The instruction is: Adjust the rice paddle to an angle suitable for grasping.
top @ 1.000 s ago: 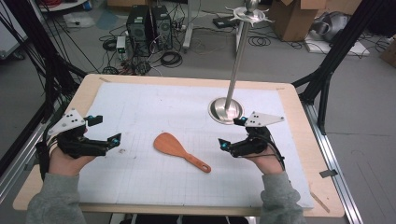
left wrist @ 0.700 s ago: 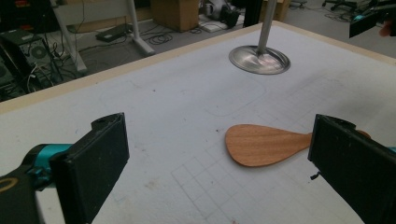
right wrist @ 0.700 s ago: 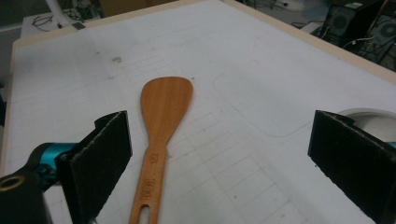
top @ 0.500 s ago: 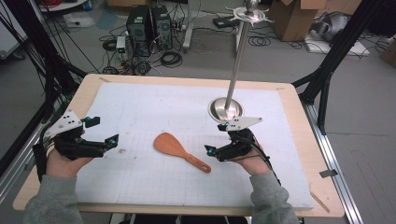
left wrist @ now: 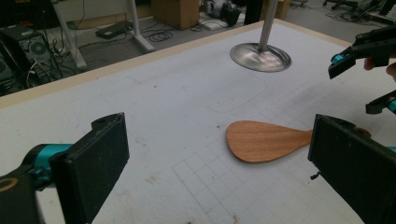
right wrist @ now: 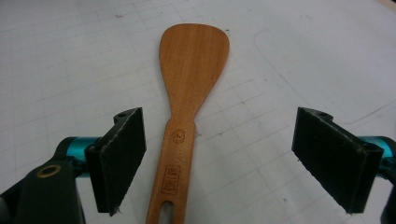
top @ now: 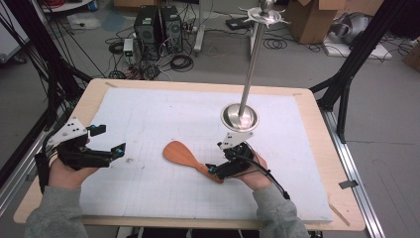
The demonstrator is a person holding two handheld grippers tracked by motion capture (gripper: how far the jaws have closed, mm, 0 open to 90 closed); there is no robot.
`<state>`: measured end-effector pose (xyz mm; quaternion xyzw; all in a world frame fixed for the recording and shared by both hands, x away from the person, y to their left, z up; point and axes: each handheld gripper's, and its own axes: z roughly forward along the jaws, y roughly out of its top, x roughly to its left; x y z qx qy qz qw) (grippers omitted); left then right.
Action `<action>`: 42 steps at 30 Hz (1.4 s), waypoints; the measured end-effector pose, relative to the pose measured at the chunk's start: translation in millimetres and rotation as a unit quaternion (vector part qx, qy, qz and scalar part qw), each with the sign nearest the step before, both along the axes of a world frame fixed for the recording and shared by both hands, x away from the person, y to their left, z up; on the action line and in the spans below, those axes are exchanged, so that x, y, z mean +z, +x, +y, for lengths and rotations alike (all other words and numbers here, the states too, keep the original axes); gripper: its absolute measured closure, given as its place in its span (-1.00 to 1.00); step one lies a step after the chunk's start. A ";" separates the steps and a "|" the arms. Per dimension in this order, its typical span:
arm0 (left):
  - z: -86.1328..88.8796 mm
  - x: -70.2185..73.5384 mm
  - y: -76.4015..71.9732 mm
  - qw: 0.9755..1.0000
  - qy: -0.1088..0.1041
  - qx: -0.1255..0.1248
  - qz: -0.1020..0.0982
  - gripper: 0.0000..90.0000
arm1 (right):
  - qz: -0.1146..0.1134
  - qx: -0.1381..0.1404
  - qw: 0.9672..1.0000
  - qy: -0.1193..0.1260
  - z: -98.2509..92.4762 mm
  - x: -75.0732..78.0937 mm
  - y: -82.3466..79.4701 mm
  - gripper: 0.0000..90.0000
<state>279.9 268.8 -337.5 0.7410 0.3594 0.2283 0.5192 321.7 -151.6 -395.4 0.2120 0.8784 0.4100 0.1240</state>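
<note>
A wooden spatula (top: 183, 154) lies flat on the white gridded mat (top: 163, 114), blade to the left and handle toward the right hand. My right gripper (top: 213, 171) hovers low over the handle end. In the right gripper view the handle (right wrist: 180, 154) runs between the two pads of that gripper (right wrist: 233, 158), nearer the left pad and touching neither. Its jaws have just been closing a little and still stand wide. My left gripper (top: 109, 140) rests at the mat's left side, open and with nothing held; in the left gripper view this gripper (left wrist: 224, 172) faces the spatula (left wrist: 261, 140).
A metal stand with a round base (top: 239, 117) and a tall pole rises just behind the right hand; its base (left wrist: 260, 57) also shows in the left gripper view. The wooden table rim (top: 317, 148) frames the mat. Cables and computer boxes lie on the floor beyond.
The right gripper has moved left and down from beside the stand's base to the spatula's handle end. The left gripper has stayed put.
</note>
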 end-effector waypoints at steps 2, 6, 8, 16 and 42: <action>0.0 -0.1 0.1 1.000 0.001 -0.001 0.000 -0.87 | 0.000 0.001 1.000 0.000 1.1 -1.2 0.7 -0.64; 0.1 -0.1 0.0 1.000 0.003 -0.001 0.000 -0.86 | 0.012 0.001 1.000 -0.006 7.9 -6.6 -0.1 -0.63; 0.1 -0.4 0.0 1.000 0.002 -0.001 0.000 -0.86 | 0.015 0.000 1.000 -0.011 13.1 -10.7 -0.8 -0.63; 0.6 -0.5 -0.2 1.000 0.002 -0.001 0.001 -0.86 | 0.031 0.003 0.999 -0.022 20.8 -21.1 0.2 -0.46; -1.0 -2.7 0.4 1.000 0.011 -0.004 0.008 -0.85 | 0.061 0.007 0.997 -0.041 32.4 -41.9 6.2 0.11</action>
